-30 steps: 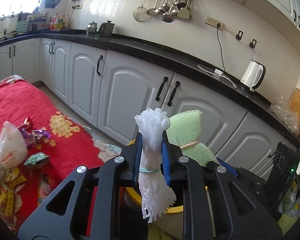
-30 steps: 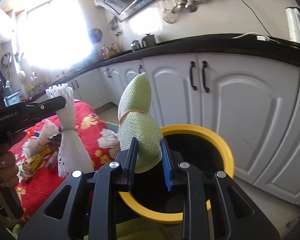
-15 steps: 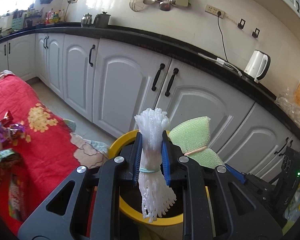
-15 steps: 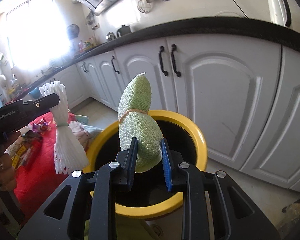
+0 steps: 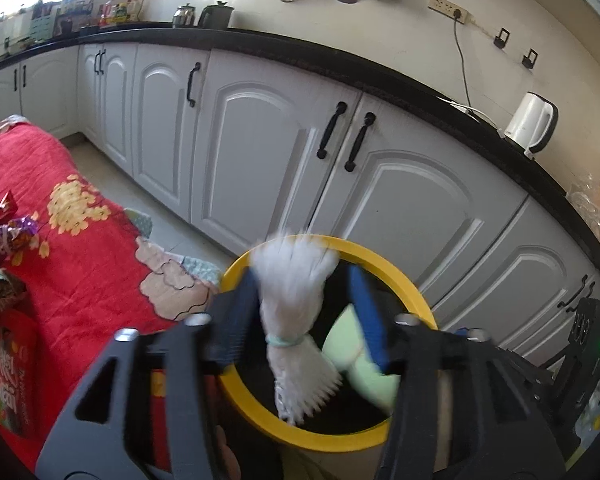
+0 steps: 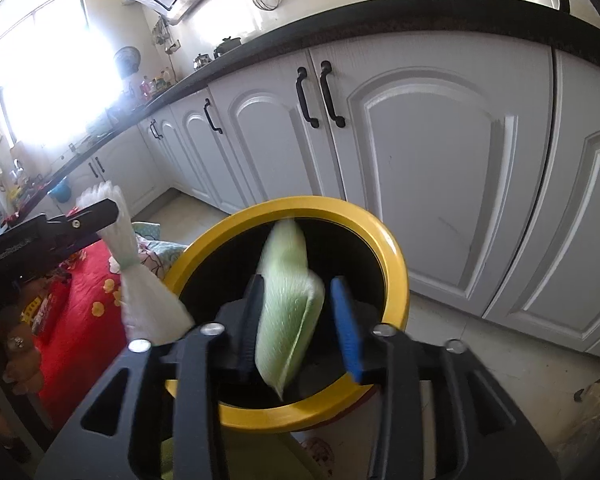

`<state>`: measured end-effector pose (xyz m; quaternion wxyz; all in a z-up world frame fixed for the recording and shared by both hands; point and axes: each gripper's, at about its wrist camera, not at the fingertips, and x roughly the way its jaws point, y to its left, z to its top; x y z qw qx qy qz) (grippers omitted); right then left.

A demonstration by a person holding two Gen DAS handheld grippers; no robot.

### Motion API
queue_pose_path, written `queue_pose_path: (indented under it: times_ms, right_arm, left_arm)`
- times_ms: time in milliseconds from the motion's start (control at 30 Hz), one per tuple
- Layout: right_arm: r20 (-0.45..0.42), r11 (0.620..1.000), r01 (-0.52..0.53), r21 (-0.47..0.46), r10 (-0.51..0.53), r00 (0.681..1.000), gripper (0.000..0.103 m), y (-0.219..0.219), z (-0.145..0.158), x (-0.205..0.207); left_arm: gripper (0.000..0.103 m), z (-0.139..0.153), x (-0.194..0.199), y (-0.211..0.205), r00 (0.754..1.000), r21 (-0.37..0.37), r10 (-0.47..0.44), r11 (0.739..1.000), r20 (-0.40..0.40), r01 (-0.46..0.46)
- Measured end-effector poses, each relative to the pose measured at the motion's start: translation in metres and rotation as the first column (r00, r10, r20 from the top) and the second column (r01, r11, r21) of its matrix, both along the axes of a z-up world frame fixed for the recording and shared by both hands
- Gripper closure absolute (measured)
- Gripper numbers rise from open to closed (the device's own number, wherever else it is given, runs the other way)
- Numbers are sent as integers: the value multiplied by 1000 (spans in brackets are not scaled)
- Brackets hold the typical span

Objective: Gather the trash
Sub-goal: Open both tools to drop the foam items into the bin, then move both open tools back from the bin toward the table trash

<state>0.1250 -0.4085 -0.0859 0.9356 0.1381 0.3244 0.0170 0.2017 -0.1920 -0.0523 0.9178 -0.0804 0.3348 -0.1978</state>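
Here both grippers tilt over yellow bin (image 6: 396,264); jaws spread, foam bundles loose.

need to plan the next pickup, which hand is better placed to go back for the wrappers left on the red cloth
Left, probably. Both jaws are open over the yellow bin, dropping their foam bundles. The left hand-held gripper sits on the side of the red cloth, where the wrappers lie; the right hand-held gripper is farther over.

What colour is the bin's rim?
Yellow, around a black inside; the bin shows best in the right wrist view.
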Motion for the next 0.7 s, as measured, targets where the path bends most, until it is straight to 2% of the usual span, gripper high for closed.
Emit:
queue_pose_path:
  times_ms: [100,167,267,700]
  right_arm:
    - [7,1000,9,-3,-9,1000,48,1,3,-1]
    - [17,1000,11,-8,-11,1000,43,2,5,-3]
    - [25,1000,11,-12,-11,1000,40,3,7,-5]
    - [81,999,-31,-36,33,996,31,25,29,-14]
  left_arm:
    - [38,1,-1,7,1000,-6,14,1000,-3,-14]
    - [23,3,-4,12,1000,-9,17,1000,6,-17]
    - [12,5,-8,15,1000,0,22,1000,14,-22]
    - [11,16,-25,39,997,18,67,998,29,-67]
